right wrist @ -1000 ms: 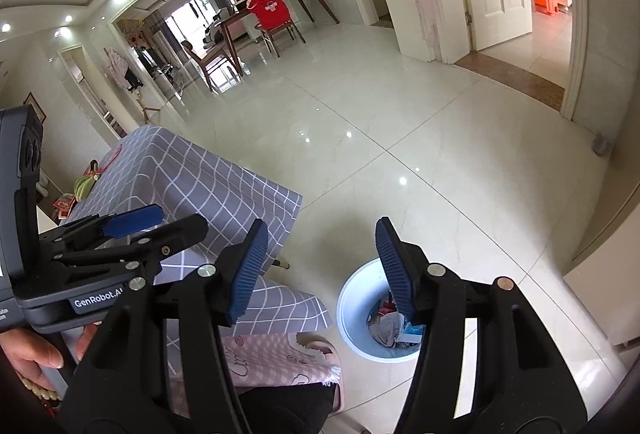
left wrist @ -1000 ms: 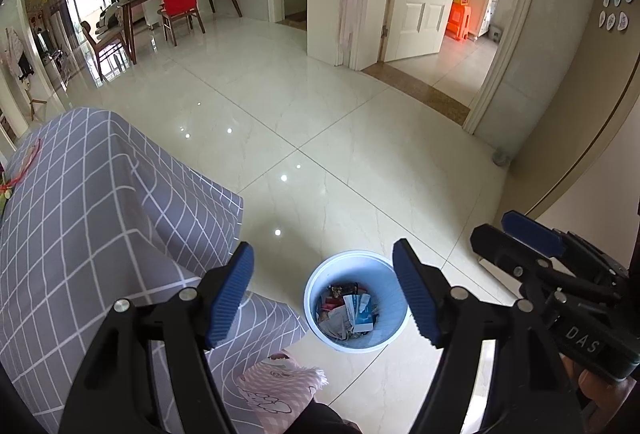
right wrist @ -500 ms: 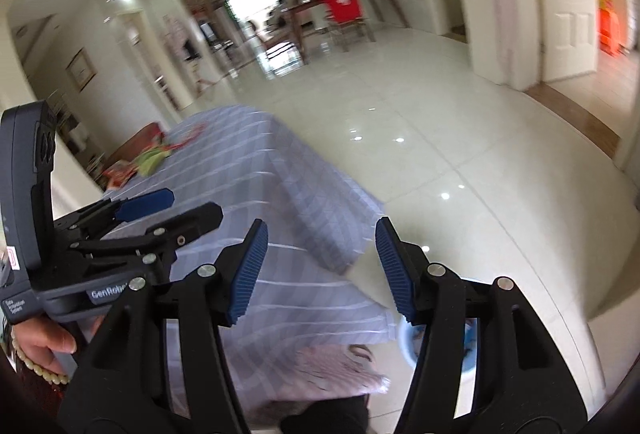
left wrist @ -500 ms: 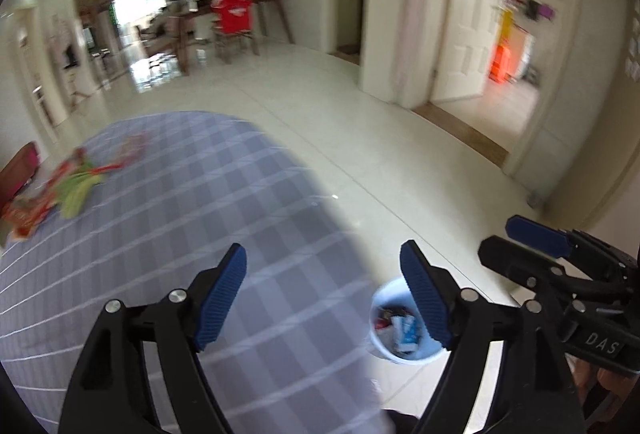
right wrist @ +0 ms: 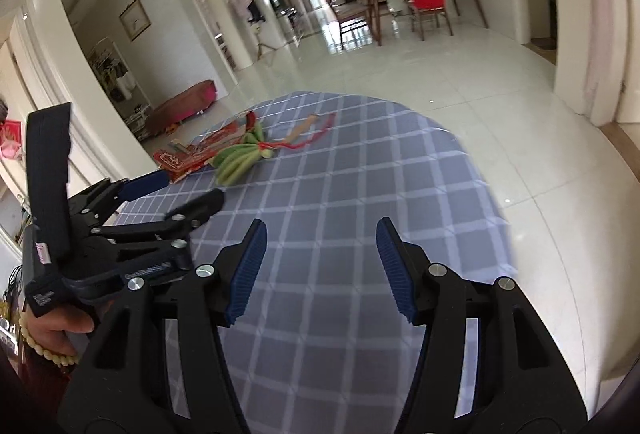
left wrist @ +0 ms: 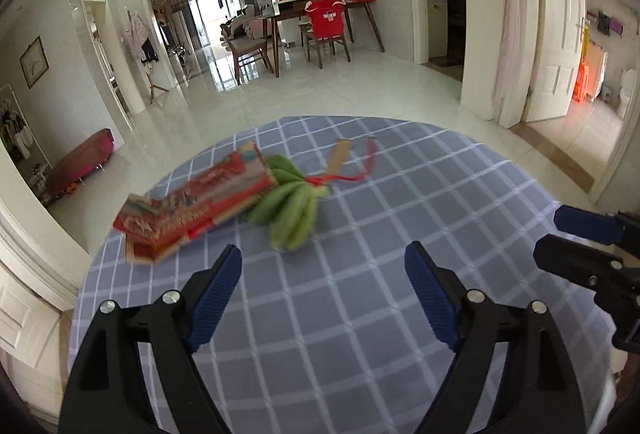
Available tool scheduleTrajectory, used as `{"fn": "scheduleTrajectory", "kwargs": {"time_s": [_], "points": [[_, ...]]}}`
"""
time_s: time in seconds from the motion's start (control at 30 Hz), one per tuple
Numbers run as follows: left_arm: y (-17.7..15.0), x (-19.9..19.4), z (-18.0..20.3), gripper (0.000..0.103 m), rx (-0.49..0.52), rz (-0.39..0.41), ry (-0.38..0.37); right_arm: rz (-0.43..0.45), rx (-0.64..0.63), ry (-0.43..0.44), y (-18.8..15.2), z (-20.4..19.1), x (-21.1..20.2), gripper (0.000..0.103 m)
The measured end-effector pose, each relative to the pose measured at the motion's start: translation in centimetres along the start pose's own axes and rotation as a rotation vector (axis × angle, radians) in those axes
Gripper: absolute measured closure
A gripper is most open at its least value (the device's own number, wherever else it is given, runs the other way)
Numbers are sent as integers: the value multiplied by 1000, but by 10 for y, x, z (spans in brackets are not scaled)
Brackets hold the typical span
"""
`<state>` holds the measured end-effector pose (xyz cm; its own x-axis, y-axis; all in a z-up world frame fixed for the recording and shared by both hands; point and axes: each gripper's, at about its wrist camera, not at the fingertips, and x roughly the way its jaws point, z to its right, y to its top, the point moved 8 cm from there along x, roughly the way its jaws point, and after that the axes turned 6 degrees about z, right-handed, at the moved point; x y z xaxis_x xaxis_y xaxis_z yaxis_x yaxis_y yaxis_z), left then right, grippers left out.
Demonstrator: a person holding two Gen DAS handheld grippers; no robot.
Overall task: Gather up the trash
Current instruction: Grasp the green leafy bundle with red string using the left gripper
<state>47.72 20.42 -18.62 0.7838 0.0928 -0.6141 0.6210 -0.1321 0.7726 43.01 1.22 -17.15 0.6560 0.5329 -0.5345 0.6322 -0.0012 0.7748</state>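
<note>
A table with a grey-blue checked cloth [left wrist: 360, 314] fills the foreground in both views [right wrist: 360, 194]. At its far left lie red printed paper packets [left wrist: 188, 210], a green banana-like bunch [left wrist: 292, 210] tied with a red cord [left wrist: 360, 170], and a tan flat stick [left wrist: 340, 154]. They also show in the right wrist view: packets [right wrist: 184, 160], bunch [right wrist: 240, 158]. My left gripper [left wrist: 324, 294] is open and empty above the cloth. My right gripper [right wrist: 320, 270] is open and empty beside it. The trash bin is out of view.
Glossy tiled floor [left wrist: 320, 94] lies beyond the table. A dining table with chairs and a red-covered chair [left wrist: 328, 22] stands far back. A white door [left wrist: 560, 46] is at the right. A low maroon bench [left wrist: 80, 162] is at the left.
Both grippers have swung up and left, from looking down at the blue bin on the floor to facing the tabletop. The bin has left view. Both stay open.
</note>
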Motion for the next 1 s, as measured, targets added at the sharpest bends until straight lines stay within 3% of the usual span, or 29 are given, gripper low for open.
{"fn": "scheduleTrajectory", "kwargs": {"time_s": [0.3, 0.4, 0.43, 0.47, 0.57, 0.67, 0.8, 1.0], "points": [[11, 68, -2, 22, 67, -40, -23, -34, 20, 6, 22, -1, 60, 46], [8, 82, -1, 61, 36, -92, -65, -26, 37, 5, 27, 2, 64, 46], [7, 84, -1, 83, 20, -102, -69, -20, 41, 2, 29, 2, 62, 46], [8, 81, -3, 90, 5, -95, -61, -15, 42, -1, 30, 3, 60, 46], [15, 62, -2, 93, -78, -65, -165, 10, 49, -7, 35, 2, 48, 45], [19, 38, 4, 93, -62, -16, -198, 40, 44, -8, 41, -7, 31, 44], [22, -3, -10, 93, -139, 56, -255, 55, 24, 2, 48, -28, 18, 43], [13, -53, -73, 93, -249, 145, -193, 46, -47, 40, 48, -84, 22, 43]]}}
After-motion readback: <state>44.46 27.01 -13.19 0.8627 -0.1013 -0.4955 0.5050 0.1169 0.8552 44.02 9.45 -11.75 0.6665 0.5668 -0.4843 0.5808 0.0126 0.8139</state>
